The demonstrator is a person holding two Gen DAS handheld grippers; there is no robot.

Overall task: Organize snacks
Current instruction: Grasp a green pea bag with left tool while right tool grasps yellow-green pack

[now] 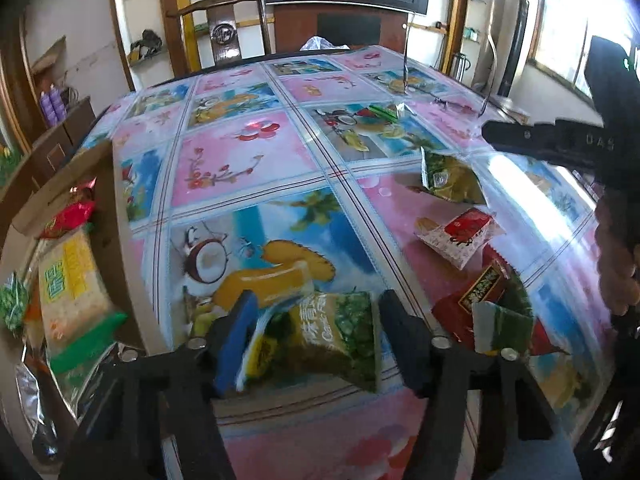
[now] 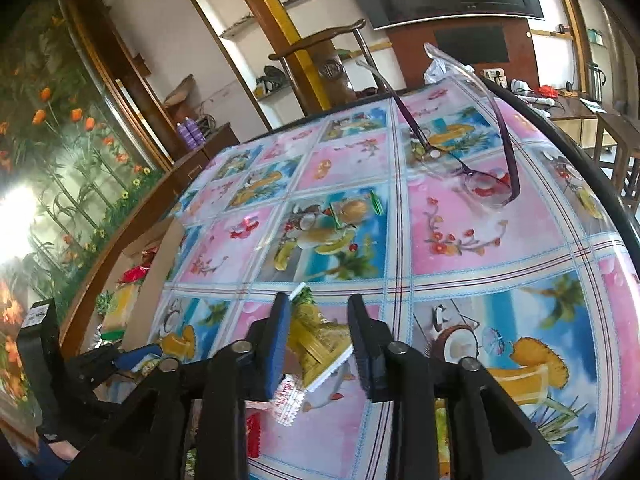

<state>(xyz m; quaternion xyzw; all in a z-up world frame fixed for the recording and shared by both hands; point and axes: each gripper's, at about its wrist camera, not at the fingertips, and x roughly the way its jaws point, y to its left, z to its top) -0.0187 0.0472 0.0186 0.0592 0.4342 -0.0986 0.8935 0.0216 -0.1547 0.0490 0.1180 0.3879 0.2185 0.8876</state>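
My left gripper [image 1: 316, 312] is shut on a green pea snack packet [image 1: 320, 340] and holds it above the table's near edge. A cardboard box [image 1: 60, 200] at the left holds several snacks, among them a yellow cracker pack [image 1: 72, 288]. On the table to the right lie a green-gold packet [image 1: 452, 178], a red-and-white packet [image 1: 460, 236], a dark red packet [image 1: 480, 288] and another green packet [image 1: 502, 324]. My right gripper [image 2: 318, 316] hovers open around the green-gold packet [image 2: 320, 340], its jaws apart on either side of it. The left gripper shows in the right wrist view [image 2: 136, 356].
The table [image 1: 248, 160] has a colourful fruit-print cover. Glasses [image 2: 472, 172] lie at its far right. A small green candy [image 2: 376, 202] lies mid-table. A wooden chair [image 1: 224, 24] stands behind the far edge. The right gripper's body [image 1: 560, 144] reaches in from the right.
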